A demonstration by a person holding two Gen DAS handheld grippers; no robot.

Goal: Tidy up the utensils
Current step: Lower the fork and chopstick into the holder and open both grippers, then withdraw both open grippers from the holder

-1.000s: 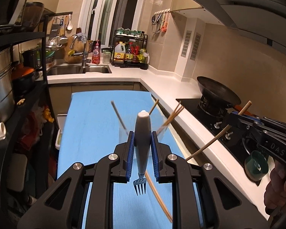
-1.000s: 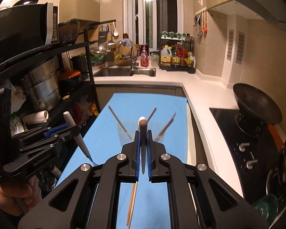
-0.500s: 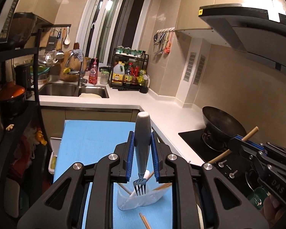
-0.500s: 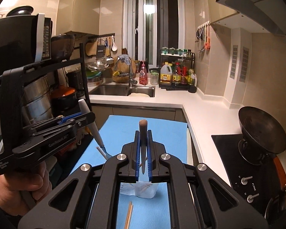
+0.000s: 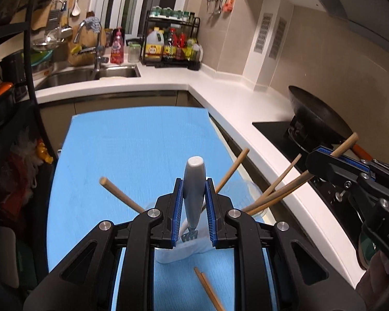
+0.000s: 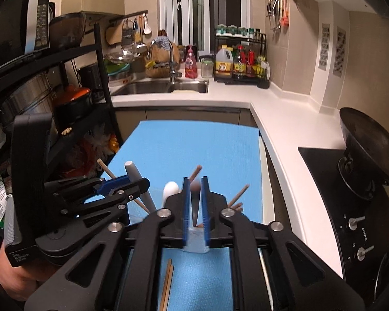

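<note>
My left gripper (image 5: 193, 202) is shut on a grey-handled fork (image 5: 193, 191), handle up, tines down over a clear cup (image 5: 184, 251) on the blue mat (image 5: 142, 142). Several wooden chopsticks (image 5: 272, 191) lean out of the cup. My right gripper (image 6: 195, 202) stands right above the cup (image 6: 194, 243) with a blurred wooden chopstick (image 6: 195, 194) between its slightly parted pads. In the left wrist view that chopstick (image 5: 346, 143) sticks up through the right gripper (image 5: 332, 160). A white spoon handle (image 6: 170, 189) stands in the cup. A loose chopstick pair (image 6: 167, 285) lies on the mat.
A white counter (image 6: 277, 119) runs along the right, with a black wok (image 6: 363, 140) on the hob. A black rack (image 6: 39, 98) with pots stands on the left. A sink (image 6: 163, 86) and a bottle rack (image 6: 240, 62) are at the back.
Both grippers have tipped back down over the cup. The right gripper's pads have parted a little around its chopstick, which now looks blurred. The left still holds the fork.
</note>
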